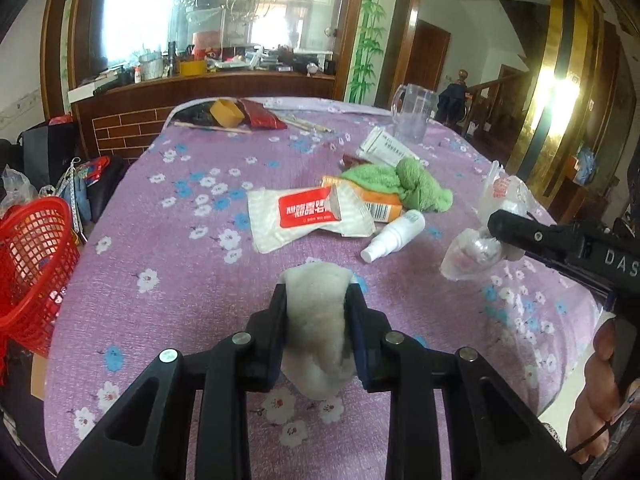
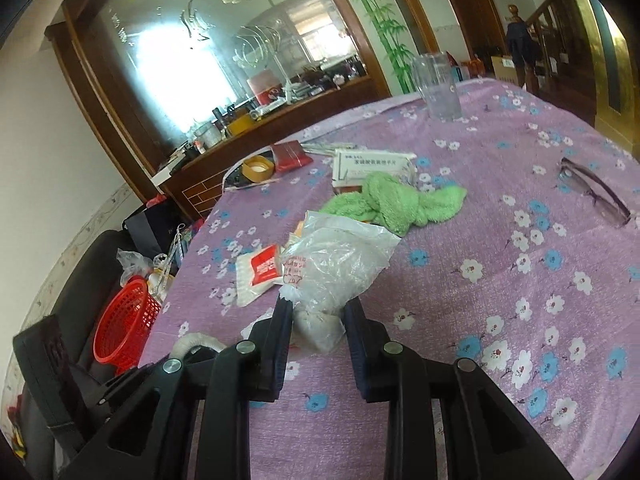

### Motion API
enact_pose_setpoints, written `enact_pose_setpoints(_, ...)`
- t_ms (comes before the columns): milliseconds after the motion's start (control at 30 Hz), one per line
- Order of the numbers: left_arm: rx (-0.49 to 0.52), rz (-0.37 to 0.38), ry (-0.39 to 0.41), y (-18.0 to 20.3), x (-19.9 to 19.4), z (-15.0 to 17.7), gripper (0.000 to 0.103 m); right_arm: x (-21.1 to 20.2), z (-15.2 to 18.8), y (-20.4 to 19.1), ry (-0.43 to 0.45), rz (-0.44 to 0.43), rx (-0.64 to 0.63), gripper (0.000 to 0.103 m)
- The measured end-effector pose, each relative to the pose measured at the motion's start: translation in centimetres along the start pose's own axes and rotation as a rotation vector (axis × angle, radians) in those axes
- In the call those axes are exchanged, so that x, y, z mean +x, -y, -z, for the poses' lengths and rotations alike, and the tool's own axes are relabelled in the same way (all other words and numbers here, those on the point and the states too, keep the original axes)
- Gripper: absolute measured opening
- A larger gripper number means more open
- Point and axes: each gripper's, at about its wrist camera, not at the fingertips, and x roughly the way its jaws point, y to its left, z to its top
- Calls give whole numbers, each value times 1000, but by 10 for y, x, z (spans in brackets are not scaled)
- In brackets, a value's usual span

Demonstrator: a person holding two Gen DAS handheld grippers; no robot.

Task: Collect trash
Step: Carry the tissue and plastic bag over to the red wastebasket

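A matt, nubbly purple cloth (image 1: pixel 192 248) printed with white and blue flowers covers the bench. The left gripper (image 1: pixel 316 300) is matt black plastic with shiny round metal pins; between its fingers (image 1: pixel 278 308) sits a soft, fuzzy off-white wad (image 1: pixel 316 320) that looks like tissue or cotton. The right gripper (image 2: pixel 318 316) is of the same black plastic and pinches a thin, crinkled, glossy clear plastic bag (image 2: pixel 340 256). At twelve o'clock from the wad lie a smooth white wrapper (image 1: pixel 308 220) with a red label, a fluffy green terry cloth (image 1: pixel 400 184), a smooth white plastic spray bottle (image 1: pixel 394 236) and a clear, glossy jug (image 1: pixel 414 112). At nine o'clock stands a shiny red plastic mesh basket (image 1: pixel 32 256).
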Motion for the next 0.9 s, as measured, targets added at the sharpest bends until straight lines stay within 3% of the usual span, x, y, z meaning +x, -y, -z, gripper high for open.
enact_pose_setpoints(600, -27, 0, 62, -7, -46, -9, 27, -48, 10, -40, 70, -14, -103, 29)
enact_pose_setpoints(900, -50, -10, 85, -19, -56, -10, 27, -47, 12, -49, 62, -19, -119, 29)
